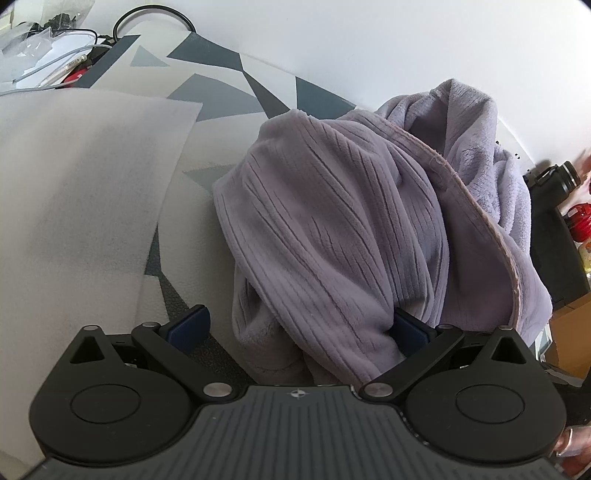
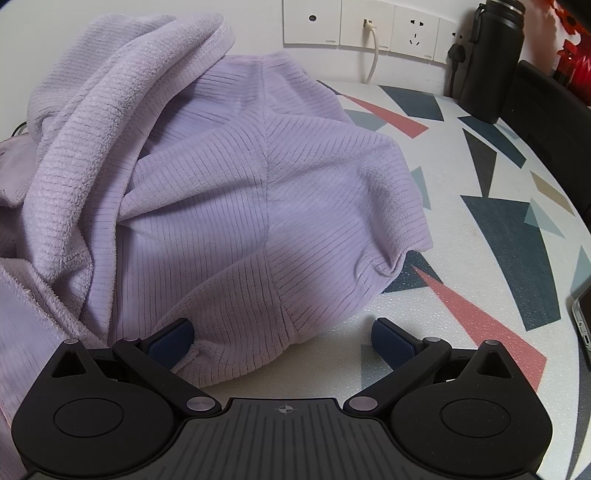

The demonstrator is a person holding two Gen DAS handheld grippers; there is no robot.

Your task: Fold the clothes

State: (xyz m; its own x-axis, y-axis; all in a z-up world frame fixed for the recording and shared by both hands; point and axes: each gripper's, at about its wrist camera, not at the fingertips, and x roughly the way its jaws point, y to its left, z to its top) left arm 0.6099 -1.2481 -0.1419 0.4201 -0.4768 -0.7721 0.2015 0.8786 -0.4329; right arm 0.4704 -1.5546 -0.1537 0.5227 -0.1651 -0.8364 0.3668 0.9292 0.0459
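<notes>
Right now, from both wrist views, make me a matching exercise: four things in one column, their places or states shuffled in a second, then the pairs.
Things
1. fleece
2. bottle
3. phone
4. left gripper

Places or states
A. at the table's right edge, only partly in view
B. open, with cloth between its fingers
C. crumpled in a heap on the patterned table
D. upright by the wall sockets

Pairs: 1-C, 2-D, 3-A, 4-B
</notes>
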